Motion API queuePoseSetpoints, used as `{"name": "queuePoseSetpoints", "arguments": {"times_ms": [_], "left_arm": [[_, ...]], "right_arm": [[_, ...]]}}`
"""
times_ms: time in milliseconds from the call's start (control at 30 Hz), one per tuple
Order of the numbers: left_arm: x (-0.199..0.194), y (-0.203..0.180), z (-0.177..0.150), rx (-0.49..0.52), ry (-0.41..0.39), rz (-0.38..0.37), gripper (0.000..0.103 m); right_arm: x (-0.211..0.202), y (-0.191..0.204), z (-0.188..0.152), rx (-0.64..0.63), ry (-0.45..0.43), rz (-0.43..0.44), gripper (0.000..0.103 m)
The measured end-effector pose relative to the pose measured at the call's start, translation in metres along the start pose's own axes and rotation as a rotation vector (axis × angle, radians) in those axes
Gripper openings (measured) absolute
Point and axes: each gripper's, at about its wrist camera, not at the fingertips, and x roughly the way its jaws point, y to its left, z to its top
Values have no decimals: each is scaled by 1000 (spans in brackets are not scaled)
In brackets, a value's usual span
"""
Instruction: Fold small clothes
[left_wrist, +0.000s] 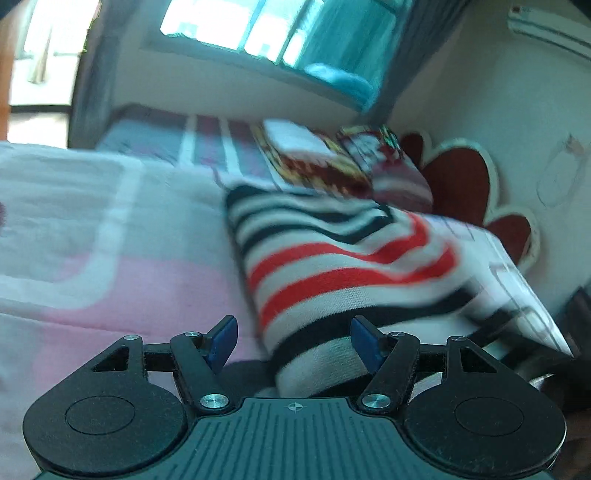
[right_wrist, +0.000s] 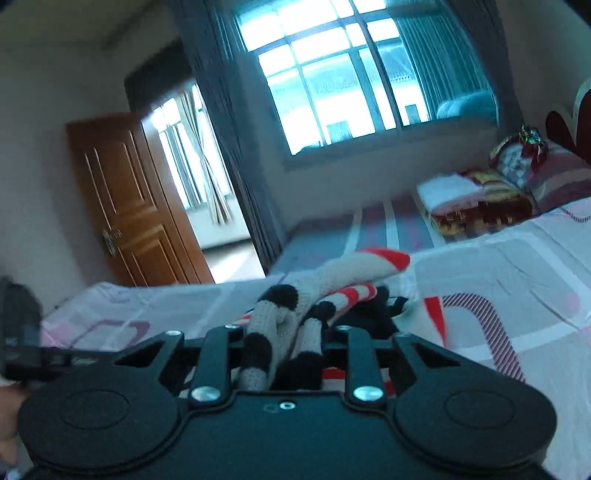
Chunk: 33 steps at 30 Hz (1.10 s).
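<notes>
Pink-checked bedsheet (right_wrist: 498, 266) under a bright window (right_wrist: 354, 81); left tool (left_wrist: 291, 341) spread, right tool (right_wrist: 291, 354) pinching striped knitwear (right_wrist: 280, 332).

Daylight pours through a large grid-paned window (right_wrist: 354, 77) flanked by grey curtains (right_wrist: 225, 122). A brown panelled wooden door (right_wrist: 129, 199) stands open (a bright room beyond), beside a pink-and-white patterned bed (right_wrist: 517, 280) against pale walls (right_wrist: 48, 110).
</notes>
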Motion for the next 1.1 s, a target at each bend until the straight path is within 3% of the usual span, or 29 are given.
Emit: {"name": "queuePoseSetpoints", "arguments": {"times_ms": [33, 100, 133, 233, 300, 333, 400, 533, 600, 633, 667, 767, 800, 867, 933, 1100], "left_arm": [[6, -2, -2, -2, 21, -14, 67], [5, -7, -2, 13, 10, -6, 67], [3, -7, -2, 21, 3, -5, 67], [-1, 2, 4, -13, -26, -6, 66], [2, 8, 7, -19, -28, 2, 66], [4, 12, 8, -28, -19, 6, 67], [10, 17, 8, -43, -3, -8, 67], [20, 21, 10, -81, 22, -24, 67], [24, 22, 12, -98, 32, -22, 67], [23, 19, 13, -85, 23, -12, 67], [21, 12, 15, -43, 5, -1, 67], [30, -3, 18, 35, 34, 31, 66], [36, -6, 18, 42, 63, 42, 66], [42, -5, 18, 31, 76, 51, 69], [39, -1, 18, 11, 72, 41, 69], [8, 1, 7, -13, 25, -15, 69]], "right_arm": [[5, -18, -12, 58, 40, -32, 24], [26, -62, -43, 202, 218, -118, 24], [20, -69, -50, 235, 188, -83, 25], [8, -66, -39, 239, 176, -87, 38], [1, -66, -26, 208, 121, -130, 69], [2, -67, -19, 200, 100, -147, 69], [17, -74, -6, 207, 96, -153, 67], [66, -76, 7, 137, 210, -177, 53], [92, -72, 3, 82, 283, -191, 31], [97, -68, 2, 55, 283, -200, 22], [92, -60, 2, 1, 228, -201, 18], [70, -37, -2, -137, 75, -254, 17], [72, -37, -7, -148, 78, -275, 17], [93, -57, -21, -80, 186, -293, 21], [96, -74, -15, 29, 170, -283, 32], [57, -77, 3, 120, 126, -271, 32]]}}
